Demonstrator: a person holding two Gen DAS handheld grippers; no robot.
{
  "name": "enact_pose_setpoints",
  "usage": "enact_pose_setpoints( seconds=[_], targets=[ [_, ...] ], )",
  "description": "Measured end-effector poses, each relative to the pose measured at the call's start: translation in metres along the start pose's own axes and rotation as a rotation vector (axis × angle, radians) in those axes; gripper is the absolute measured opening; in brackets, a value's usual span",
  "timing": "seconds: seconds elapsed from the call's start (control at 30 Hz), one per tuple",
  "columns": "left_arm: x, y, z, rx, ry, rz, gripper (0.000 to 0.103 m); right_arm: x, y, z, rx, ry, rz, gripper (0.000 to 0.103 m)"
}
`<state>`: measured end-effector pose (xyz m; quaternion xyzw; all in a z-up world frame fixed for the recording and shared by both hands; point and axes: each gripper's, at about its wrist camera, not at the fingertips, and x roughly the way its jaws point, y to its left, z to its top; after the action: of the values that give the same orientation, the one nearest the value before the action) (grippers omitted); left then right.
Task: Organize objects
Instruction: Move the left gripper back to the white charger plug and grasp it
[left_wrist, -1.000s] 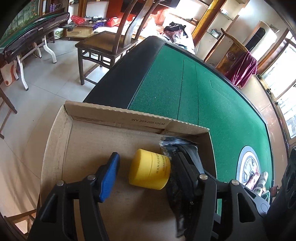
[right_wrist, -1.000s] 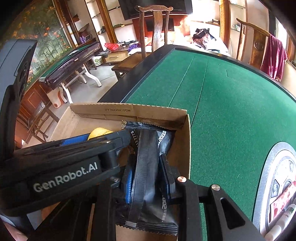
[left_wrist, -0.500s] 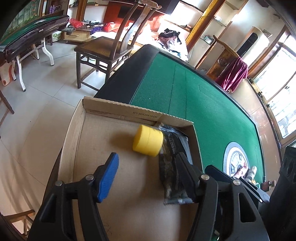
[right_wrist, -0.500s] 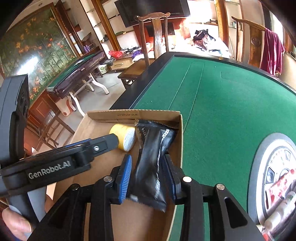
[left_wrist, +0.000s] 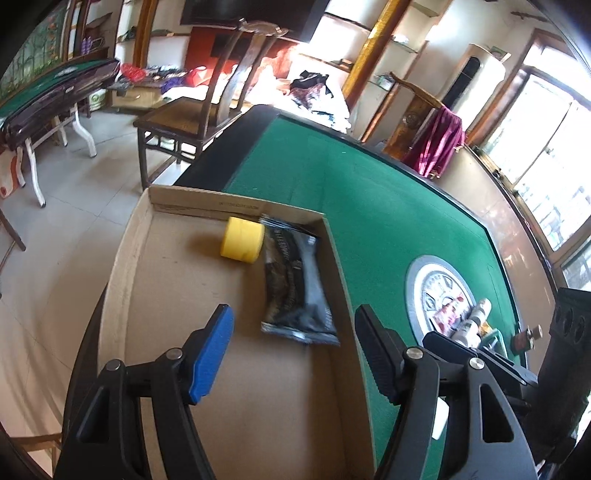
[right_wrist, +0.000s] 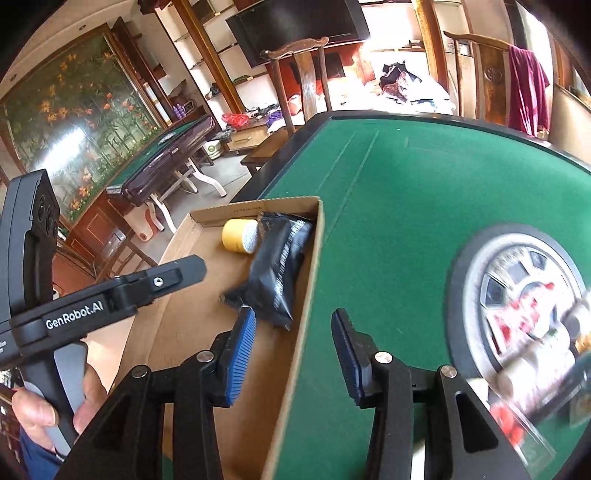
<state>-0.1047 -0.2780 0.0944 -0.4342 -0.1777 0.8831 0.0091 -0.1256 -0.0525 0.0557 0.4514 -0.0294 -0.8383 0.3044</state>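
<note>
With both drops into the cardboard box looking done, this reads as the release-and-retreat step, next pick pending. Nearest: left gripper over the box floor, jaws opening, nothing between them; right gripper straddles the box's right wall, jaws opening too, only the wall edge and green felt in the gap, no pad pressing on anything. A hand grips the left tool's handle at the lower left of the right wrist view. Further in, the black sachet lies flat along the box's right wall, reaching toward the far right corner. Beside it, touching or nearly so, the yellow jar lies on its side by the far wall. The box sits at the left edge of the green table. Beyond the box on the right, the round centre panel of the table holds the leftover items, small bottles and packets, blurred, cannot count them. Judgement: next move calls for swinging a gripper right to that panel, picking one item cleanly from a crowded bunch, jaws wide enough first. Chairs and a second table stand far back.
</note>
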Motion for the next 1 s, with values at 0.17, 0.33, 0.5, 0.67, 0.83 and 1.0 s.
enact_pose_setpoints(
  seconds=[0.17,0.33,0.5,0.67,0.83,1.0],
  targets=[
    [-0.013,-0.046,-0.026,0.084,-0.020,-0.050,0.071,-0.035,-0.031,-0.024,0.038,-0.024,0.038,0.051],
    [-0.014,-0.090,-0.056,0.152,0.006,-0.115,0.074,-0.074,-0.061,-0.052,0.029,-0.064,0.027,0.054],
    [0.000,-0.125,-0.089,0.213,0.048,-0.141,0.075,-0.103,-0.099,-0.080,0.056,-0.095,0.013,0.057],
    [0.019,-0.153,-0.120,0.308,0.080,-0.102,0.077,-0.120,-0.135,-0.098,0.100,-0.116,0.012,0.058],
    [0.036,-0.176,-0.142,0.436,0.080,-0.003,0.079,-0.132,-0.168,-0.108,0.152,-0.151,0.016,0.061],
    [0.047,-0.189,-0.152,0.507,0.070,0.041,0.080,-0.146,-0.195,-0.106,0.236,-0.197,0.005,0.062]
  ],
)
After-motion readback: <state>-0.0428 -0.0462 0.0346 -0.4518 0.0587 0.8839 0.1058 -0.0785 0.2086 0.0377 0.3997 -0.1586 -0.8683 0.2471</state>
